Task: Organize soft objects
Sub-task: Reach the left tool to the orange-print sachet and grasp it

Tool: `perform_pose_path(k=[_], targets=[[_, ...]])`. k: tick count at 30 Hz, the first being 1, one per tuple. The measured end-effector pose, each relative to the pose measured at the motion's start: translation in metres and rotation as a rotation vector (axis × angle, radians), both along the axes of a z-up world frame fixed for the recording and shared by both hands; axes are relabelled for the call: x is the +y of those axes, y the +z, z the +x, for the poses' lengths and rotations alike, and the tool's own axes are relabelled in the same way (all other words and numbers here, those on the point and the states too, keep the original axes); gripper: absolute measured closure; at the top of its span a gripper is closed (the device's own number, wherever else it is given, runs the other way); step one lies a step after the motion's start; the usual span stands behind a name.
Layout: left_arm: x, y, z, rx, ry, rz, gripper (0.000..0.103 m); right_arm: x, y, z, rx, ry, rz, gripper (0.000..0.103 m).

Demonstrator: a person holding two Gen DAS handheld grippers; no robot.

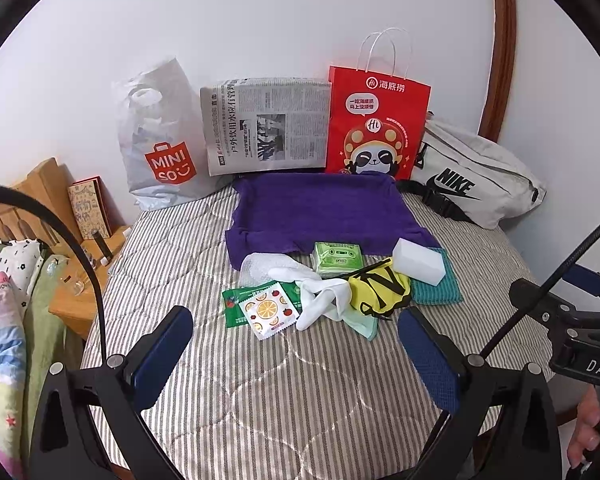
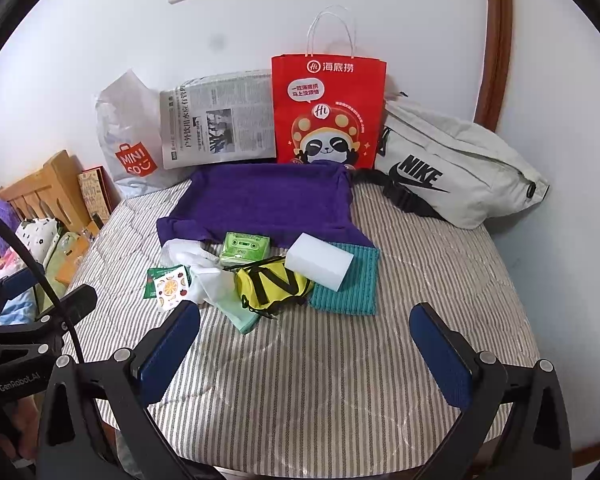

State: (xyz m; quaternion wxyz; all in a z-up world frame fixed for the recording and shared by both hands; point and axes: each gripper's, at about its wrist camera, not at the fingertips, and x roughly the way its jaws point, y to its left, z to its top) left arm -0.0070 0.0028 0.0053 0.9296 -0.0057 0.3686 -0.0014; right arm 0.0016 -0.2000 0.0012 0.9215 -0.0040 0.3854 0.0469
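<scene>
Left gripper [image 1: 296,344] and right gripper [image 2: 306,340] are held spread and empty above the striped mattress [image 2: 420,280]; soft items are clustered at the front edge of the purple towel [image 2: 260,200], the white sponge [image 2: 320,265] resting on the teal cloth [image 2: 350,294]

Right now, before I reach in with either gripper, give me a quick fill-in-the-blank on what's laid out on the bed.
1. The white sponge block lies partly on the ____ ribbed cloth.
2. The red paper bag stands against the wall between the newspaper and the grey ____ waist bag.
3. The green tissue pack rests at the front edge of the ____ towel.
4. Both grippers' fingers are ____.

Missing words: teal; Nike; purple; open
</scene>
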Motion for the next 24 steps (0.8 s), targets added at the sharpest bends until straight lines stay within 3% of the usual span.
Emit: perform_pose_path(k=[6,18,24], targets=[[0.010,-0.017,0.021,0.049,0.012,0.001,0.000,-0.004,-0.019,0.019,0.042,0.008,0.022,0.000],[0.038,-0.092,0.081,0.166,0.025,-0.012,0.000,-0.017,-0.070,0.064,0.122,0.001,0.072,0.000],[0.050,-0.135,0.109,0.219,0.079,-0.013,0.001,-0.014,-0.100,0.086,0.174,0.019,0.089,0.000]])
